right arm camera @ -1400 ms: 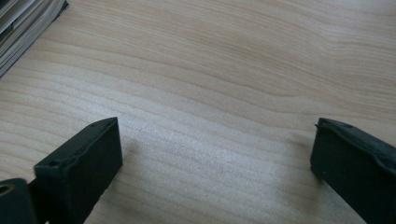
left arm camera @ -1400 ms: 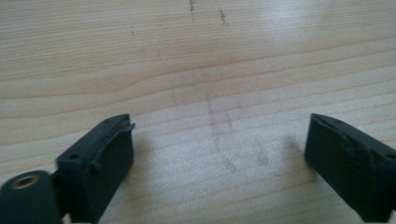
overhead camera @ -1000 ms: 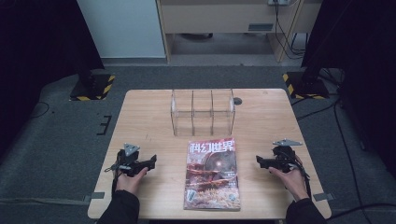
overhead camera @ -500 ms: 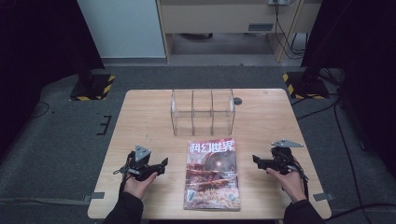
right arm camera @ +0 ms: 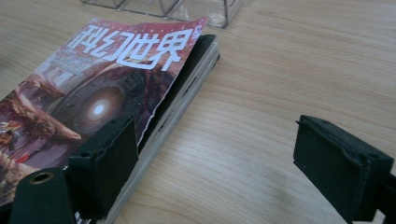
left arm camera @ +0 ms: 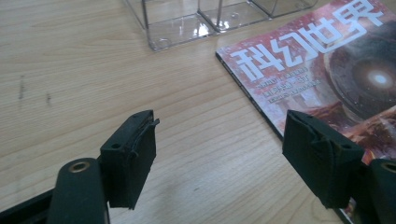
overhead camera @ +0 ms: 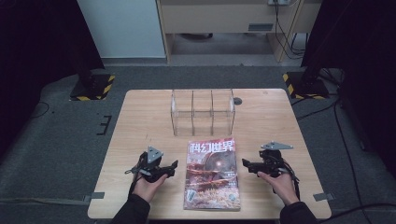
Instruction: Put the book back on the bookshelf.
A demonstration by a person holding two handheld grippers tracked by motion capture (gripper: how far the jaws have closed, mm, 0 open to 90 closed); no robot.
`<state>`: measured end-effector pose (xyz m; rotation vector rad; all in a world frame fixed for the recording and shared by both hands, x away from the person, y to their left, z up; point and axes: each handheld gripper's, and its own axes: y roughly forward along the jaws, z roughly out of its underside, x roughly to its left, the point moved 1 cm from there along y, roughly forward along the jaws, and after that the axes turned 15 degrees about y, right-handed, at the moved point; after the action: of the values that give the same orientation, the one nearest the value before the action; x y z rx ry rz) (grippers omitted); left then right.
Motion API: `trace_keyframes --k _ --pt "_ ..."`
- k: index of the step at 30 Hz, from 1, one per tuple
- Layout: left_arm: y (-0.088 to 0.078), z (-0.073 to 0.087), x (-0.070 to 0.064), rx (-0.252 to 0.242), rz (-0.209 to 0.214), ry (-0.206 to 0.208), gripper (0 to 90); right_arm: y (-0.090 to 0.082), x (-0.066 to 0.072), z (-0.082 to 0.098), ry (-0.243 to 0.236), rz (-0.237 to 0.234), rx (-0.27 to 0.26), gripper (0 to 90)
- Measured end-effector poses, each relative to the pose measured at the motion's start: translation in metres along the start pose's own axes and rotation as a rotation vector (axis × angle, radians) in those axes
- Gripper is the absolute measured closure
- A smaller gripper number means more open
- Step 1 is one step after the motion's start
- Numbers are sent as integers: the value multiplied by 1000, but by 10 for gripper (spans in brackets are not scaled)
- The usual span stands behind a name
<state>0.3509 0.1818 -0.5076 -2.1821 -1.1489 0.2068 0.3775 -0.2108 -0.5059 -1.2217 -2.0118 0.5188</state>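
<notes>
From the high view, the red-covered paperback magazine with white characters (overhead camera: pixel 212 173) lies flat near the six o'clock edge of the pale wooden table (overhead camera: pixel 140 116), with the clear acrylic divider rack (overhead camera: pixel 202 110) standing just beyond it toward twelve o'clock. Compared with half a second ago and a second ago, the left gripper (overhead camera: pixel 172 167) has slid in from nine o'clock until its tips sit just beside the magazine's left edge, and the right gripper (overhead camera: pixel 246 164) has crept in from three o'clock toward the right edge; the magazine and rack have not shifted. This reads as both hands closing on the magazine from either side, probably to lift it and stand it in the rack, with the grasp not yet made. In the left gripper view, the left gripper (left arm camera: pixel 219 154) is spread wide and holds nothing; one jaw sits over bare wood, the other at four o'clock overlaps the magazine (left arm camera: pixel 327 65) near its spine, and the rack's base (left arm camera: pixel 196 23) shows at twelve o'clock. In the right gripper view, the right gripper (right arm camera: pixel 215 172) is likewise released and empty; its jaw at eight o'clock is against the magazine's (right arm camera: pixel 102 88) page edge, where the cover curls up slightly, which I judge offers a lip to get under.
</notes>
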Motion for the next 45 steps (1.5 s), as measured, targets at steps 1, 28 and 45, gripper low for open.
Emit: trace_keyframes --k 1,28,45 --pt "2 0 -3 10 8 7 254 1 1 0 -3 -7 1 150" --pt "40 -5 -39 90 132 46 309 40 42 19 -18 -107 92 304" --pt "52 -12 -55 55 161 69 245 43 39 17 25 -120 66 335"
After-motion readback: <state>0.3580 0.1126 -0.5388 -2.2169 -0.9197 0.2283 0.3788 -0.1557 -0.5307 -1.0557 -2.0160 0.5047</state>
